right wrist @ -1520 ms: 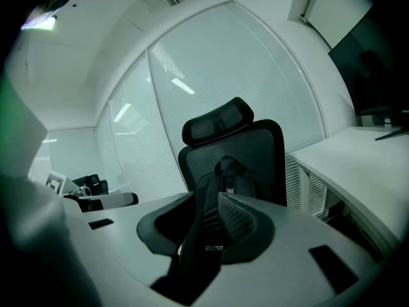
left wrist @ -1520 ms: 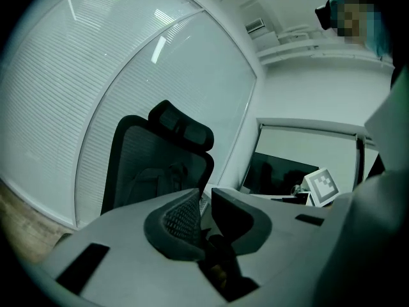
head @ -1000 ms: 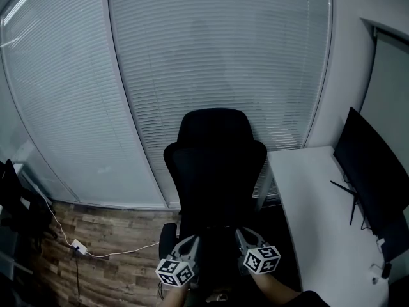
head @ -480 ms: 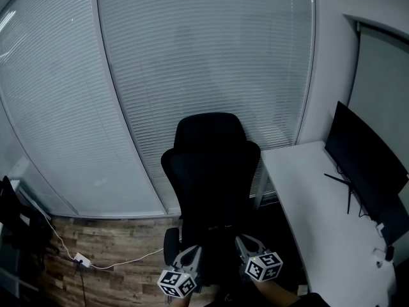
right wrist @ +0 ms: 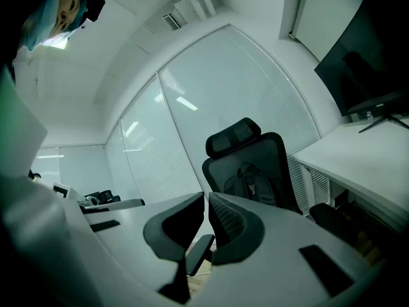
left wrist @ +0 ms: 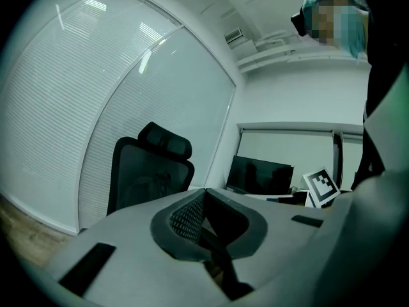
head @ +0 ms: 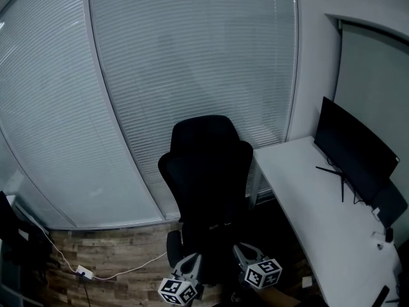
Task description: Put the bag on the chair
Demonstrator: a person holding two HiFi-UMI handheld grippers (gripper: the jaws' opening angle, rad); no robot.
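A black office chair [head: 208, 171] faces me in front of the blind-covered glass wall. A dark backpack [right wrist: 252, 183] rests on its seat and leans against the mesh backrest. It shows faintly in the left gripper view as the bag [left wrist: 153, 187], and in the head view it is lost against the black chair. My left gripper [head: 190, 263] and right gripper [head: 243, 253] hover side by side in front of the seat, clear of the bag. Both are shut and hold nothing, the left gripper [left wrist: 204, 194] and the right gripper [right wrist: 208, 200] with their pads together.
A white desk [head: 319, 216] curves along the right side with a dark monitor [head: 351, 149] on it. A white power strip [head: 83, 272] and its cable lie on the wooden floor at the left. The chair's armrest [head: 174, 245] stands close to the left gripper.
Both grippers have pulled back from the chair and sit lower in the head view. The view has swung, so the chair looks smaller and the desk and monitor have shifted left.
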